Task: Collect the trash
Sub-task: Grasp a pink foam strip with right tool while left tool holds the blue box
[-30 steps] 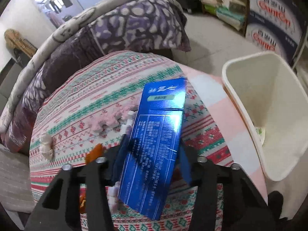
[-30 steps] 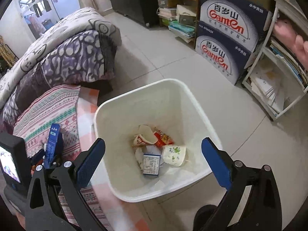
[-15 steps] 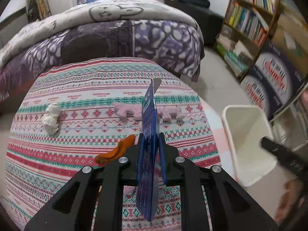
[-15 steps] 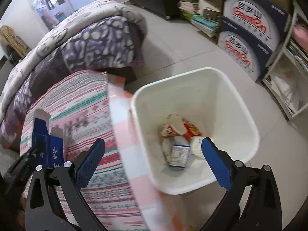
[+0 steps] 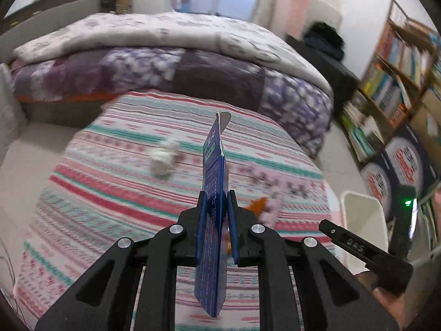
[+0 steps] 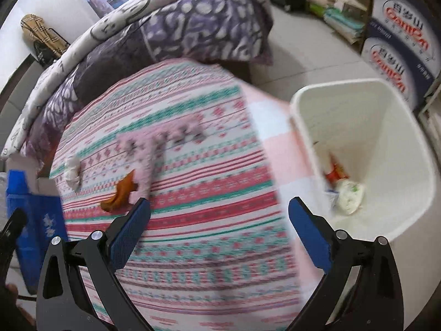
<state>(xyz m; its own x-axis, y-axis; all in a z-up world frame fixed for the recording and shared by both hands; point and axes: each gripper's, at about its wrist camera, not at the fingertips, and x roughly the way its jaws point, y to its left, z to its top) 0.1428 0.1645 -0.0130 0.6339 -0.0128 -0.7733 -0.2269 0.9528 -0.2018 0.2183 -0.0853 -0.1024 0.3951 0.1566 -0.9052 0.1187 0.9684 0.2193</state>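
My left gripper (image 5: 216, 207) is shut on a flattened blue carton (image 5: 213, 193), held edge-on above the patterned cloth (image 5: 110, 187). The same blue carton (image 6: 33, 215) shows at the far left of the right wrist view. My right gripper (image 6: 219, 215) hangs open and empty over the cloth. On the cloth lie an orange peel (image 6: 120, 193), a white crumpled tissue (image 6: 73, 171) and pink scraps (image 6: 157, 146). The white bin (image 6: 386, 110) stands on the floor to the right with several pieces of trash inside. The tissue (image 5: 164, 160) and peel (image 5: 257, 204) also show in the left wrist view.
A purple and grey quilt (image 6: 179, 27) is heaped on a bed behind the cloth. Printed water cartons (image 6: 399, 41) and bookshelves (image 5: 399, 69) line the right side beyond the bin (image 5: 363, 220). Bare tiled floor (image 6: 317, 55) lies between bed and cartons.
The left gripper closed fully on the blue carton, lifted it and rolled so it stands edge-on. The right gripper swung left from above the bin to over the cloth.
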